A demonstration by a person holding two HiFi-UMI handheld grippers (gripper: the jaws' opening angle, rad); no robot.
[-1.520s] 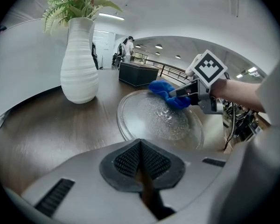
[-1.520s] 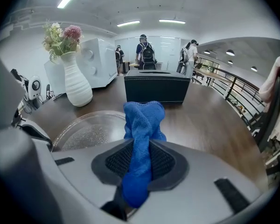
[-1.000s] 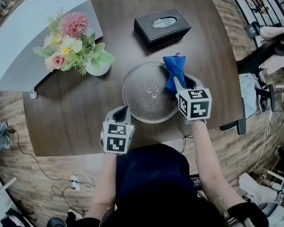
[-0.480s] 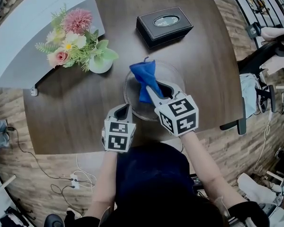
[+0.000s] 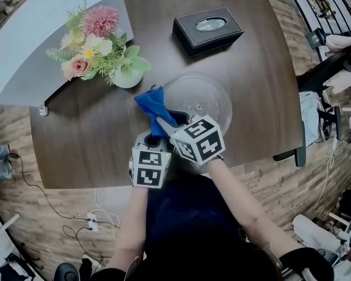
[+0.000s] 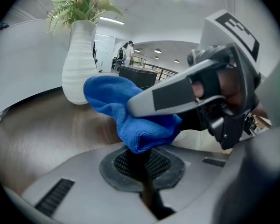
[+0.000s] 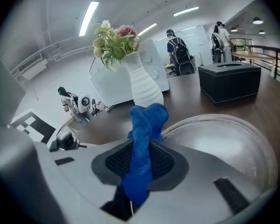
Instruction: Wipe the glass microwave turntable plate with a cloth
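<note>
Beside flower vase [image 5: 127,78], cloth [image 5: 152,104] in tongs [image 5: 161,122]

The blue cloth [image 5: 154,105] is napped microfibre, matt. The plate [image 5: 213,98] is clear, glossy glass. The bench [image 5: 263,81] is dark, satin wood grain; at its 12 o'clock a black leather-look box [image 5: 207,29], at 10 a white ribbed vase [image 5: 127,78].

Light: bright and even, from ceiling strips [image 7: 89,17].
Shadows: soft and faint on the table [image 5: 93,145].
Glare: pale sheen across the plate [image 7: 224,143]; the white walls are washed out.
Distortion: strong fisheye bending in all views, with black corners in both gripper views.
Focus: the cloth [image 6: 116,101] is fairly sharp; the nearest foreground is soft and smeared.
</note>
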